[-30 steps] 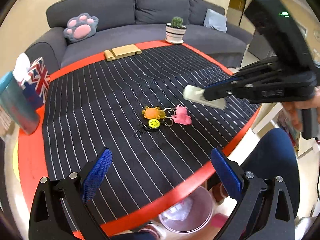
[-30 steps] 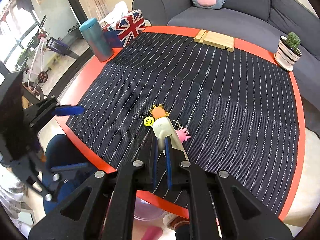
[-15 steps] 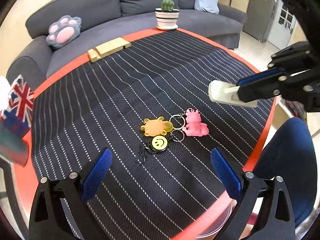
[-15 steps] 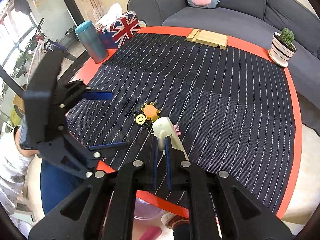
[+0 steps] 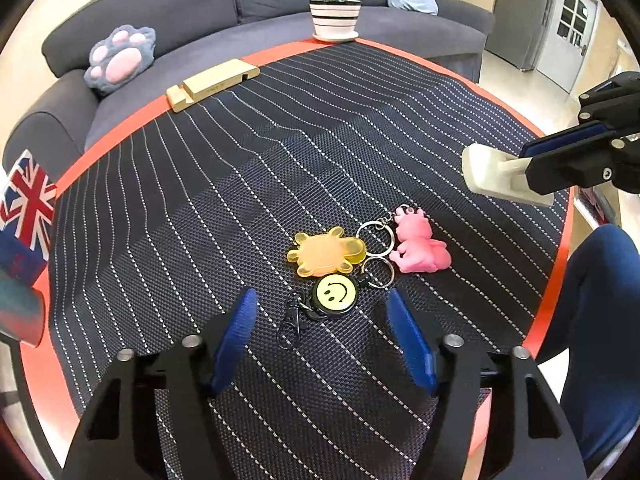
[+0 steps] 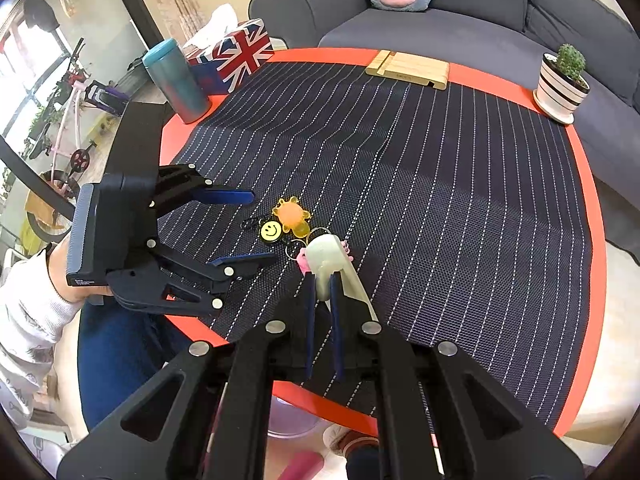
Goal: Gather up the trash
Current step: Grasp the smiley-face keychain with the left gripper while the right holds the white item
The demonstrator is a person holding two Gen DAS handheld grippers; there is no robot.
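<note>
A bunch of keychains lies on the striped mat: an orange turtle (image 5: 326, 251), a yellow smiley badge (image 5: 335, 292) with a black clip, and a pink figure (image 5: 418, 246). My left gripper (image 5: 322, 326) is open just in front of the smiley badge, low over the mat; it also shows in the right wrist view (image 6: 240, 226). My right gripper (image 6: 322, 280) is shut on a cream plastic piece (image 6: 330, 256) and holds it above the mat, right of the keychains. That cream piece (image 5: 494, 174) shows in the left wrist view too.
A round red table (image 5: 280, 50) carries the dark striped mat. At the far edge stand a wooden block (image 5: 212, 84) and a potted cactus (image 5: 335, 12). A Union Jack tissue box (image 6: 234, 54) and a teal tumbler (image 6: 176, 80) stand at the left. A clear bin (image 6: 290, 422) sits below the near edge.
My left gripper has moved forward and down toward the keychains, and its fingers have narrowed. My right gripper still holds the cream piece and has barely moved.
</note>
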